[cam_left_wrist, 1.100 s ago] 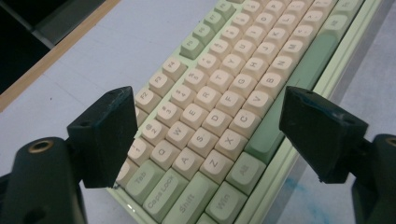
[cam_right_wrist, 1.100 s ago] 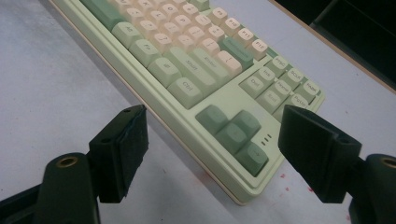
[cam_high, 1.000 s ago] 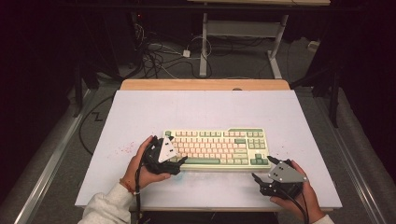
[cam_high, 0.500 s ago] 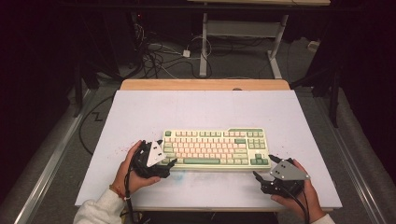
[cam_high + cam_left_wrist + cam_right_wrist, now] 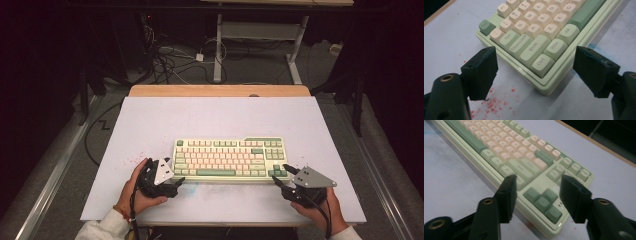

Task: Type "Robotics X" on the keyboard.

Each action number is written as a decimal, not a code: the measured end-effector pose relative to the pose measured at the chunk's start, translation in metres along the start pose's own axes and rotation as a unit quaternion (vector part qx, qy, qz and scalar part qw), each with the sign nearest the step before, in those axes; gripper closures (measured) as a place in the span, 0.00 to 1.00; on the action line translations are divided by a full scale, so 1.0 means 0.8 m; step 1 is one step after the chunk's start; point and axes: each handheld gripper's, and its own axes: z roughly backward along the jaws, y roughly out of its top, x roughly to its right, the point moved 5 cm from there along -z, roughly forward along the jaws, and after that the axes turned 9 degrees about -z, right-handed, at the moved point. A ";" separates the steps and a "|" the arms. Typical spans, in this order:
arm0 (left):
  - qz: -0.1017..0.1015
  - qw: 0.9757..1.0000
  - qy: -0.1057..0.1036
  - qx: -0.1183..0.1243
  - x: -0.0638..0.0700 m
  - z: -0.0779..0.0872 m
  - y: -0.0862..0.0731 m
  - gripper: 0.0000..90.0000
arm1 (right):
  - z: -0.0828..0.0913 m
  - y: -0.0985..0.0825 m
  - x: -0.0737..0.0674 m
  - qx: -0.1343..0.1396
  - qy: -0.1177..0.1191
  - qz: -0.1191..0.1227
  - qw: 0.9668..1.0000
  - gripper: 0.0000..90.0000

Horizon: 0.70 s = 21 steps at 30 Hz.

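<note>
Keyboard [image 5: 231, 159], mint-green case with cream and green keycaps, lying flat near the front-centre of white tabletop [image 5: 215, 117], long edge parallel to front edge; red speckles [image 5: 491, 103] and a faint blue smear [image 5: 592, 46] on surface beside it. Left gripper [image 5: 178, 181] low at near-left corner, jaws spread wide and straddling the Ctrl [image 5: 541, 62] corner, pads clear of the case on both sides; probably lined up to clamp that corner. Right gripper [image 5: 280, 175] at near-right corner, over arrow-key cluster [image 5: 542, 201]; jaws just been closing to roughly half gap, corner of the case between them, pads not yet seen pressing on it. Symmetric placement at both near corners suggests a two-handed lift or shift, keeping the board level. Cannot tell from high view whether right pads touch the case edge.
</note>
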 end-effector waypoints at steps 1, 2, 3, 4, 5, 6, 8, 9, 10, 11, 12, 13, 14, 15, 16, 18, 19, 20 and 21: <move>0.001 1.000 -0.001 -0.002 0.001 0.000 -0.001 0.21 | 0.000 0.003 0.000 0.001 0.007 -0.002 1.000 0.61; 0.000 1.000 -0.003 -0.004 0.002 0.001 -0.002 0.21 | -0.001 0.006 0.001 -0.001 0.005 -0.002 1.000 0.64; 0.000 1.000 -0.004 -0.004 0.003 0.001 -0.004 0.21 | -0.003 0.008 0.001 -0.004 0.007 -0.003 1.000 0.67; 0.001 1.000 -0.004 -0.005 0.004 0.001 -0.005 0.21 | -0.004 0.011 0.000 -0.007 0.014 -0.004 1.000 0.71; 0.001 1.000 -0.005 -0.007 0.004 0.001 -0.006 0.21 | -0.006 0.013 -0.001 -0.012 0.018 -0.003 1.000 0.75; 0.001 1.000 -0.006 -0.008 0.004 0.001 -0.006 0.21 | -0.008 0.016 -0.002 -0.014 0.022 -0.002 1.000 0.79; 0.005 1.000 -0.006 -0.005 0.005 0.002 -0.007 0.21 | -0.012 0.021 -0.004 -0.018 0.033 -0.001 0.999 0.88; 0.006 1.000 -0.007 -0.004 0.006 0.002 -0.007 0.21 | -0.014 0.023 -0.004 -0.021 0.035 -0.002 0.999 0.91; 0.005 1.000 -0.007 -0.006 0.006 0.002 -0.007 0.21 | -0.016 0.026 -0.004 -0.020 0.039 -0.004 0.999 0.93; 0.005 1.000 -0.007 -0.007 0.006 0.001 -0.007 0.21 | -0.018 0.029 -0.004 -0.020 0.042 -0.006 0.999 0.95; 0.005 1.000 -0.007 -0.007 0.006 0.001 -0.008 0.21 | -0.021 0.032 -0.004 -0.022 0.042 -0.008 0.999 0.97; 0.005 1.000 -0.009 -0.008 0.006 0.001 -0.008 0.21 | -0.024 0.035 -0.005 -0.025 0.045 -0.007 0.999 0.99; 0.005 1.000 -0.011 -0.009 0.006 0.001 -0.008 0.21 | -0.027 0.037 -0.006 -0.026 0.045 -0.005 0.999 1.00; 0.005 1.000 -0.011 -0.010 0.006 0.000 -0.009 0.21 | -0.030 0.040 -0.007 -0.029 0.047 -0.003 0.998 1.00; 0.006 1.000 -0.011 -0.009 0.007 0.000 -0.008 0.21 | -0.034 0.042 -0.008 -0.033 0.051 -0.002 0.998 1.00; 0.004 1.000 -0.013 -0.012 0.007 -0.001 -0.009 0.21 | -0.042 0.046 -0.008 -0.038 0.053 0.001 0.998 1.00; 0.004 1.000 -0.015 -0.012 0.008 -0.002 -0.008 0.21 | -0.046 0.047 -0.008 -0.043 0.056 0.001 0.998 1.00; 0.004 1.000 -0.016 -0.012 0.008 -0.002 -0.008 0.21 | -0.050 0.049 -0.009 -0.046 0.056 0.002 0.997 1.00; 0.001 1.000 -0.014 -0.009 0.008 -0.002 -0.008 0.21 | -0.054 0.050 -0.009 -0.049 0.058 0.003 0.997 1.00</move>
